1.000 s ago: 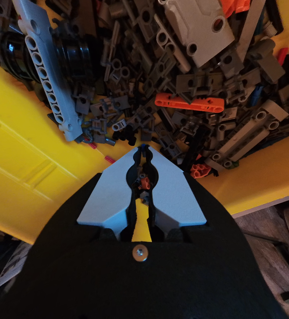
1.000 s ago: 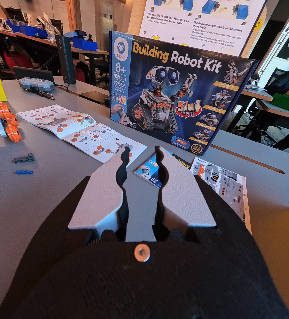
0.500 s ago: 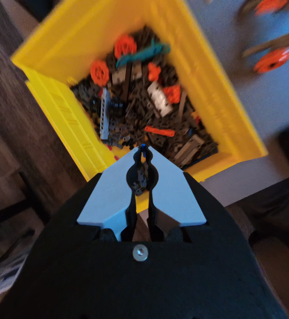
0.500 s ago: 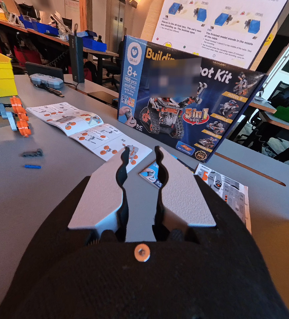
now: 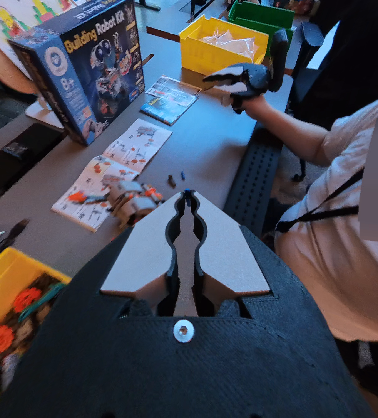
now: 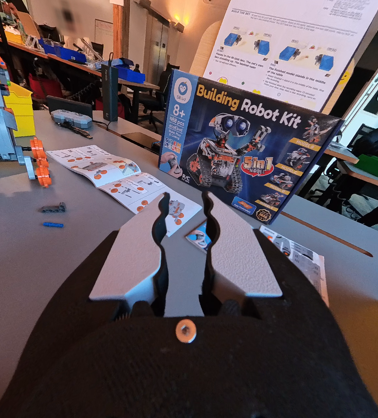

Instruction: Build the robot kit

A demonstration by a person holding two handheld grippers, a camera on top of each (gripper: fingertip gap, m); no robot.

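My left gripper [image 5: 187, 194] is shut on a small blue pin [image 5: 187, 200] at its fingertips, held above the grey table [image 5: 206, 140]. Just left of it a partly built grey and orange model [image 5: 133, 200] stands on an open instruction booklet [image 5: 124, 162]. A loose dark piece [image 5: 171, 181] and a second blue pin [image 5: 182, 175] lie just beyond the tips. My right gripper [image 6: 185, 196] is open and empty above the table, and also shows far off in the left wrist view [image 5: 226, 79]. In its view the model [image 6: 0, 140], dark piece [image 6: 53, 208] and blue pin [image 6: 53, 224] lie left.
A yellow bin [image 5: 0, 278] of loose parts sits at lower left. The kit box [image 6: 240, 147] stands upright behind the booklet [image 6: 115, 172], with leaflets [image 6: 296, 253] in front. Another yellow bin [image 5: 206, 54] holds plastic bags at the far end. A person's arm [image 5: 296, 133] reaches in from the right. Across from one pair of fingers to the other is roughly 40 cm. Measured from the fingertips, the model [image 6: 0, 140] is 20 cm or so from the left gripper and 30 cm from the right.
My left gripper has lifted out of the yellow parts bin, still shut on the blue pin, and swung over the table. My right gripper stays open and has shifted slightly.
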